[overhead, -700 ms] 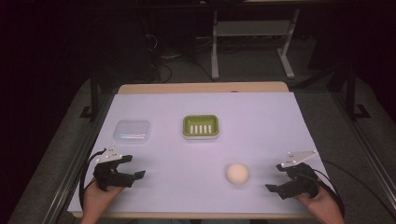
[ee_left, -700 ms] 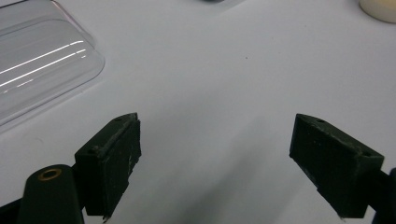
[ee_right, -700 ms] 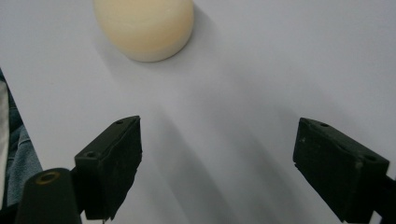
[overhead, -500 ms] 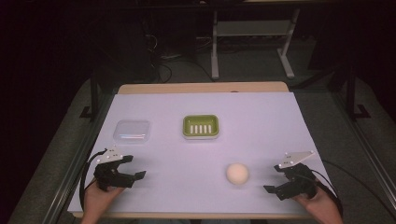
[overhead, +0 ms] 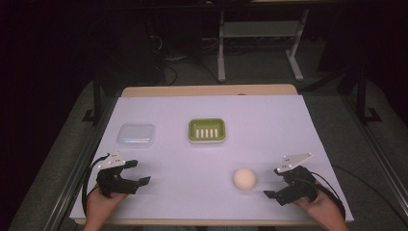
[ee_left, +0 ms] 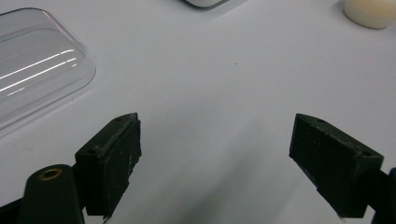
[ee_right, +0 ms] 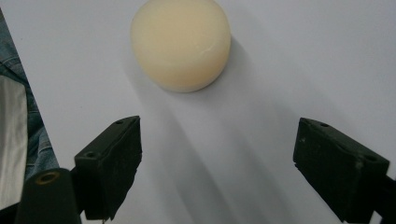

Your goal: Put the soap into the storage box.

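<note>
Flanking a round soap, both grippers gape empty

High view: the left gripper (overhead: 134, 173) sits near a clear lid (overhead: 136, 135); a green soap dish (overhead: 207, 130) lies mid-table (overhead: 288, 125).
Left gripper view: jaws wide apart, holding nothing.
Right gripper view: the right gripper (ee_right: 217, 165) gapes empty, cream soap (ee_right: 180, 43) just ahead, nothing between.

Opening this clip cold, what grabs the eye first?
The round cream soap on the pale table, just ahead of the right gripper, whose jaws stand wide open. Farther back sit a green soap dish at the middle and a clear lid to its left, beyond the open left gripper.
</note>
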### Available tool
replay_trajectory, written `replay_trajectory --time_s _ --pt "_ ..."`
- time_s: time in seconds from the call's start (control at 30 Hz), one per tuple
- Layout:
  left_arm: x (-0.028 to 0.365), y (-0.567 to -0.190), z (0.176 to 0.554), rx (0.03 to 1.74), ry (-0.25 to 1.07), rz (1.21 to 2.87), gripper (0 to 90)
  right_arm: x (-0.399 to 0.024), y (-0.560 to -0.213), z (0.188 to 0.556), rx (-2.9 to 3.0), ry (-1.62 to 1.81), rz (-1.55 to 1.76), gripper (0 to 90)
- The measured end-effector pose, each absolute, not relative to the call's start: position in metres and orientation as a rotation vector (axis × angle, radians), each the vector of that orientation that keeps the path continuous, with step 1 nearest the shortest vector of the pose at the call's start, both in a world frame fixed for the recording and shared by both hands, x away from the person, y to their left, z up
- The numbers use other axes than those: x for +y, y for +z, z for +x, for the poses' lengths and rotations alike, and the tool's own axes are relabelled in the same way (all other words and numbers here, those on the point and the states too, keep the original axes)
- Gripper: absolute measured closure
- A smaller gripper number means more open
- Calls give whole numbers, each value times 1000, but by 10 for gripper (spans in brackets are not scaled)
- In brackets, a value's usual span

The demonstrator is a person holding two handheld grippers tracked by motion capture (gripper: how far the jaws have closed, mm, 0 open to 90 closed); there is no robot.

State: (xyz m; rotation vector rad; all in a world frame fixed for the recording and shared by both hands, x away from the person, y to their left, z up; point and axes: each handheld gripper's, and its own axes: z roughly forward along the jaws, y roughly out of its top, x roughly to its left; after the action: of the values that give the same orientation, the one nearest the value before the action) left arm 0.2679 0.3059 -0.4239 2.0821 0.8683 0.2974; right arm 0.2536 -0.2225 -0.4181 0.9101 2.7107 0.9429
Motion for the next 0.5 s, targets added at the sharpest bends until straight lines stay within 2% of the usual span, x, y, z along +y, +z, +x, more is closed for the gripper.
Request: replay_trajectory --time_s 0.5 --pt "307 -425 268 877 282 2074 160 -199 -413 266 2784 905 828 146"
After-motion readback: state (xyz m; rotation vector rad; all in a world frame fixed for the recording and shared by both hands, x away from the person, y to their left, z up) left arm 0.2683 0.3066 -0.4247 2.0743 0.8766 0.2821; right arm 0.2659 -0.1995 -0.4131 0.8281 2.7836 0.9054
